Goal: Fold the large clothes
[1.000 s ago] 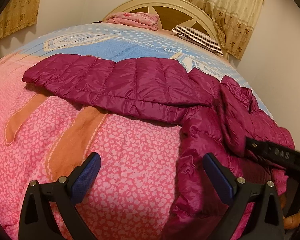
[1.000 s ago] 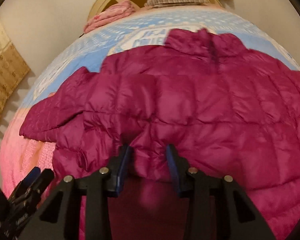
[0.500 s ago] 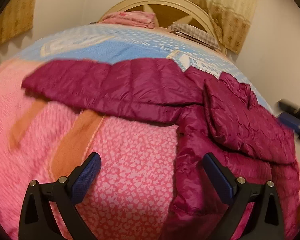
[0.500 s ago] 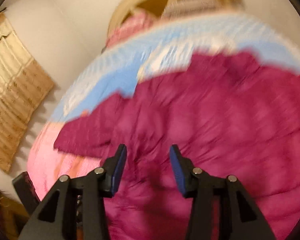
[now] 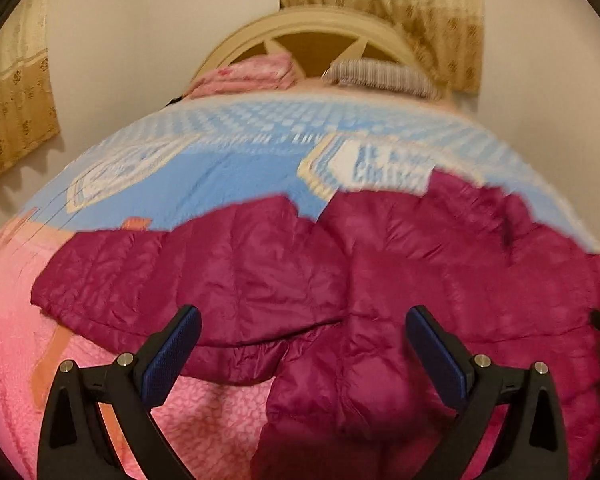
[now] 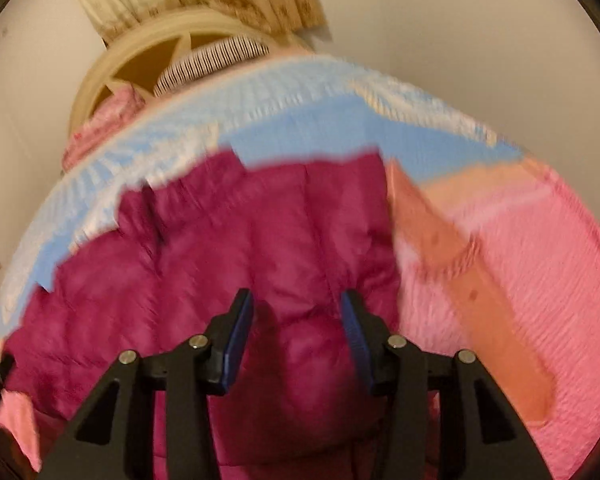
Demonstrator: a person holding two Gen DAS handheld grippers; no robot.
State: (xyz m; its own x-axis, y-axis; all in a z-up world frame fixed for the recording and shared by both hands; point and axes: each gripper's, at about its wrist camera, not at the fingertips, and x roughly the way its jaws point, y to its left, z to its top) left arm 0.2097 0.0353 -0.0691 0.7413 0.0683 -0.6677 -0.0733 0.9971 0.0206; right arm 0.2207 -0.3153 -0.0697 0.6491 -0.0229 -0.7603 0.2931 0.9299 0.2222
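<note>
The right claw (image 6: 297, 338) is half open with nothing gripped, its jaws having just been opening; the left claw (image 5: 302, 354) gapes wide and empty. The magenta jacket (image 5: 380, 264) lies across the middle of the bed (image 5: 228, 172). Best next: grip the sleeve end at centre left, not mid-panel. Since a second ago, the right claw's fold is released.

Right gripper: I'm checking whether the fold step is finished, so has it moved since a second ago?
Yes. The right gripper, now open, swung toward the jacket's right edge; the headboard slid left.

A crumpled magenta quilted jacket (image 5: 380, 272) lies spread on the bed.
</note>
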